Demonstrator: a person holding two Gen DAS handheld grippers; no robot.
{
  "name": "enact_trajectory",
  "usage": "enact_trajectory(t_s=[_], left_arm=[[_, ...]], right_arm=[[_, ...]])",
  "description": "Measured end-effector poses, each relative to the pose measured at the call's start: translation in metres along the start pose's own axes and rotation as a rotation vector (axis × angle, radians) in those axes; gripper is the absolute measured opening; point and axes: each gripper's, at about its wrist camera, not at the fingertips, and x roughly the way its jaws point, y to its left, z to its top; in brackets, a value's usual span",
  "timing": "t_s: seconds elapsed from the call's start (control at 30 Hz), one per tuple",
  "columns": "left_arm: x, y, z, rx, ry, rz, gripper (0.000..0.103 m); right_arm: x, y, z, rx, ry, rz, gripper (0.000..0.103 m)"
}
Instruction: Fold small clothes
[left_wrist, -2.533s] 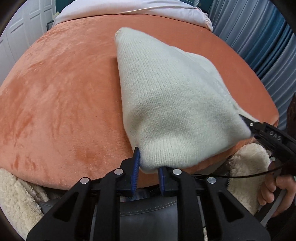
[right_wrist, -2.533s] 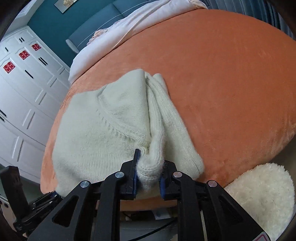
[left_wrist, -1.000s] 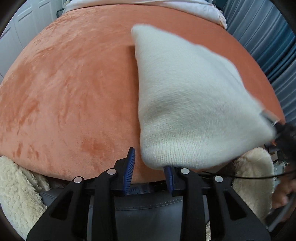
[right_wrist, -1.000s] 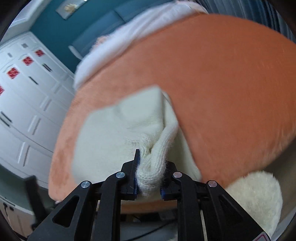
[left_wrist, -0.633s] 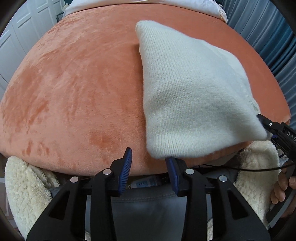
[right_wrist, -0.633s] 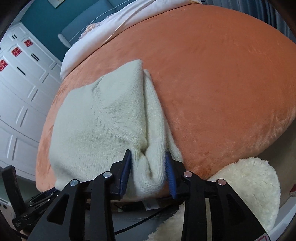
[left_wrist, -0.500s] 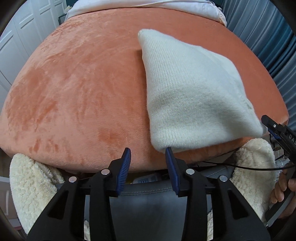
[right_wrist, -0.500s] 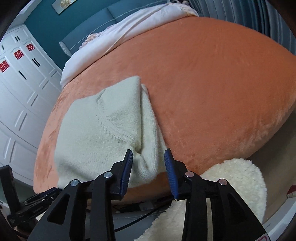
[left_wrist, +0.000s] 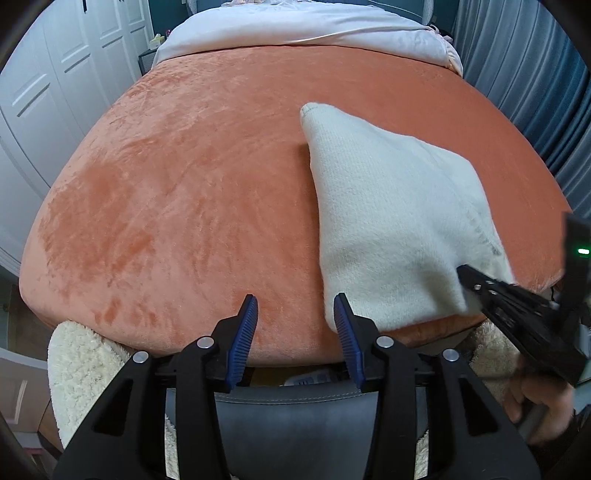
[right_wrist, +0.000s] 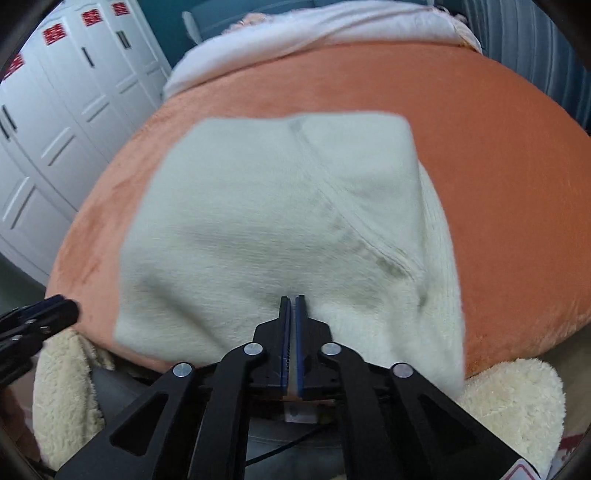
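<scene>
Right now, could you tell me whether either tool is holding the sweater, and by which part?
Neither holds it. The left tool is open beside the sweater; the right tool is shut with nothing visible between its fingers.

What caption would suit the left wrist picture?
Open left gripper hovers beside a folded cream knit garment on an orange blanket.

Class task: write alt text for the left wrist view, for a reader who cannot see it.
A folded cream sweater lies on an orange blanket. The left gripper is open and empty beside it, and the right gripper touches its near right corner.
</scene>
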Motion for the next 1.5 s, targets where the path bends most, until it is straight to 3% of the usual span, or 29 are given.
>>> enact_trajectory(t_s=[0.07, 0.2, 0.3, 0.37, 0.43, 0.53, 0.6, 0.67, 0.73, 0.83, 0.9, 0.97, 1.0, 1.03, 1.2, 1.3, 1.4, 1.47, 1.5], left_arm=[[0.0, -0.001, 0.0, 0.004, 0.001, 0.007, 0.041], [0.005, -0.003, 0.003, 0.005, 0.006, 0.003, 0.042], [0.008, -0.009, 0.008, 0.011, 0.007, -0.005, 0.049], [0.009, -0.016, 0.014, 0.013, -0.008, -0.022, 0.053], [0.011, -0.025, 0.022, 0.007, -0.024, -0.053, 0.061], [0.022, -0.037, 0.033, 0.006, -0.03, -0.072, 0.062], [0.032, -0.043, 0.038, 0.01, -0.017, -0.055, 0.062], [0.04, -0.047, 0.041, 0.022, -0.009, -0.037, 0.064], [0.04, -0.05, 0.042, 0.031, -0.013, -0.027, 0.064], [0.036, -0.054, 0.044, 0.051, -0.028, -0.02, 0.064], [0.038, -0.059, 0.044, 0.06, -0.03, -0.016, 0.066], [0.045, -0.063, 0.043, 0.07, -0.015, -0.009, 0.066], [0.048, -0.065, 0.043, 0.074, -0.006, -0.012, 0.067], [0.051, -0.067, 0.042, 0.08, -0.001, -0.014, 0.068], [0.05, -0.066, 0.04, 0.109, -0.022, 0.012, 0.071], [0.051, -0.065, 0.041, 0.09, -0.015, 0.006, 0.072], [0.046, -0.064, 0.041, 0.07, -0.014, 0.0, 0.071], [0.041, -0.062, 0.04, 0.06, -0.013, -0.012, 0.07], [0.039, -0.061, 0.039, 0.061, -0.011, -0.011, 0.07]], right_arm=[[0.002, -0.017, 0.002, 0.096, 0.018, 0.075, 0.0], [-0.029, -0.01, 0.005, 0.052, -0.033, 0.01, 0.002], [-0.063, -0.027, 0.004, 0.114, -0.133, 0.033, 0.016], [-0.07, -0.046, 0.009, 0.175, -0.147, 0.045, 0.024], [-0.063, -0.058, 0.02, 0.195, -0.128, 0.028, 0.031], [-0.045, -0.064, 0.032, 0.21, -0.087, 0.062, 0.049], [-0.03, -0.06, 0.038, 0.218, -0.05, 0.119, 0.05], [-0.012, -0.054, 0.039, 0.206, -0.023, 0.107, 0.044], [-0.015, -0.046, 0.044, 0.149, -0.047, 0.07, 0.009], [-0.067, -0.04, 0.055, 0.109, -0.222, 0.083, 0.008], [-0.078, -0.04, 0.057, 0.093, -0.263, 0.059, 0.007], [-0.048, -0.049, 0.054, 0.086, -0.162, 0.012, 0.007], [-0.018, -0.056, 0.049, 0.083, -0.057, -0.017, 0.006], [0.0, -0.062, 0.042, 0.097, -0.006, -0.018, 0.007], [-0.052, -0.054, 0.042, 0.166, -0.159, 0.004, 0.007], [-0.079, -0.025, 0.037, 0.072, -0.221, -0.011, 0.007], [-0.055, -0.006, 0.02, -0.007, -0.116, -0.017, 0.007], [-0.014, -0.018, 0.008, -0.017, 0.022, -0.071, 0.001], [-0.002, -0.025, 0.005, 0.018, 0.055, -0.051, 0.0]])
